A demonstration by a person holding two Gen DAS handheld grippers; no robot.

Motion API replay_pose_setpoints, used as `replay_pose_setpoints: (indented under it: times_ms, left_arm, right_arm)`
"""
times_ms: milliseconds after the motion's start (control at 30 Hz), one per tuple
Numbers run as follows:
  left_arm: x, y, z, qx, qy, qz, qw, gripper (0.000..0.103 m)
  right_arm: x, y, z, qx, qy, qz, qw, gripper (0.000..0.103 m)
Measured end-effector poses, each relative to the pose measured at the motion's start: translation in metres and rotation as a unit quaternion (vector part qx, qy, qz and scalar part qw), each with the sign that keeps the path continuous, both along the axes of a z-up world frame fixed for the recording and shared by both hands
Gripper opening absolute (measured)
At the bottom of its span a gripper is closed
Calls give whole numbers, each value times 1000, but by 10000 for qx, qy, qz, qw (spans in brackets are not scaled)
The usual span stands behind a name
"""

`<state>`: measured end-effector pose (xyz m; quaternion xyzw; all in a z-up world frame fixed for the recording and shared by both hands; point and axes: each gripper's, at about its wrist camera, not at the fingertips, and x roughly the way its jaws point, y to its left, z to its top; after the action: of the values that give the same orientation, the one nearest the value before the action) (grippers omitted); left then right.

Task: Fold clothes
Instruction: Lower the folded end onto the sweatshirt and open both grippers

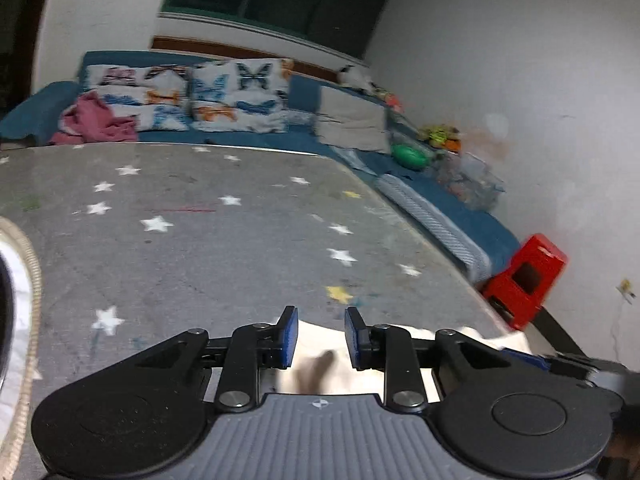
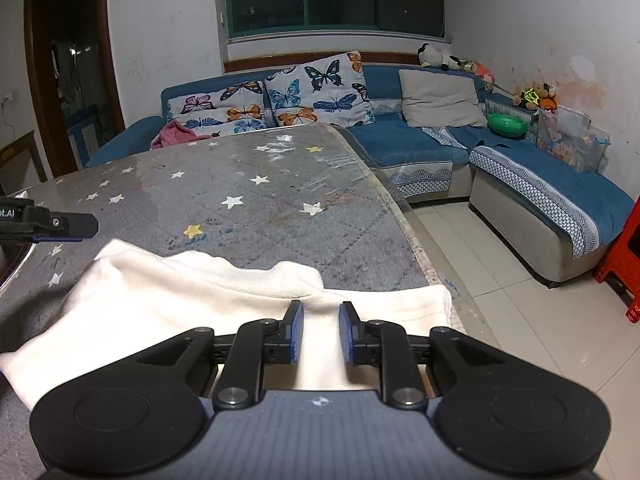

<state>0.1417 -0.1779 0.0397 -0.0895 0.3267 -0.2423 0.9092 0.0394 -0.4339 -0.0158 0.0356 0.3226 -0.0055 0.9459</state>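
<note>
The right hand-held gripper [image 2: 321,320] is seen with its blue-padded jaws set narrowly apart, a gap between the pads; the cream garment [image 2: 192,300] lies below and between them, but no fabric is seen pinched by the pads. The left hand-held gripper [image 1: 321,330] is likewise held at a narrow opening, its pads apart, with the cream garment [image 1: 320,344] visible under the gap and not gripped as far as can be told; this view is blurred. In the right wrist view the left hand-held gripper [image 2: 76,226] is seen entering from the left edge, above the garment's far left corner.

The garment is spread on the near part of the worktop [image 2: 248,184], folded over itself, with one hem reaching the worktop's right edge. The worktop is covered by a grey cloth printed with white and yellow stars. A round rim [image 1: 28,280] is seen at the left edge of the left wrist view; what it belongs to cannot be told.

Beyond the worktop a blue corner sofa [image 2: 416,144] is placed, carrying butterfly cushions [image 2: 316,88], a grey cushion [image 2: 440,98], a pink cloth [image 2: 176,134] and a green bowl [image 2: 507,124]. A red stool [image 1: 528,276] is set on the floor at the right.
</note>
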Motion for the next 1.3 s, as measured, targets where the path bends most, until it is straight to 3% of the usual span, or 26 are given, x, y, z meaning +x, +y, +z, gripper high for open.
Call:
replay_pose_setpoints:
  times_ms: [133, 400, 633, 733, 1033, 1300]
  left_arm:
    - [-3, -22, 0, 68, 47, -498, 9987, 26]
    - [11, -54, -28, 436, 322, -590, 9968, 27]
    - [7, -54, -24, 550, 298, -552, 9965, 29]
    - [-2, -55, -19, 677, 199, -564, 9959, 34]
    - [-35, -48, -10, 950, 28, -581, 9938, 42]
    - [-71, -26, -7, 1066, -101, -515, 9929, 42]
  right_arm:
    - [-1, 2, 5, 94, -97, 13, 9999, 20]
    - [7, 11, 2, 67, -43, 131, 9999, 24]
    - [-4, 9, 9, 66, -68, 190, 9998, 25]
    - [-16, 11, 15, 37, -108, 264, 9996, 30]
    - [-58, 15, 22, 56, -182, 312, 9993, 31]
    - [-96, 20, 22, -57, -179, 310, 9993, 31]
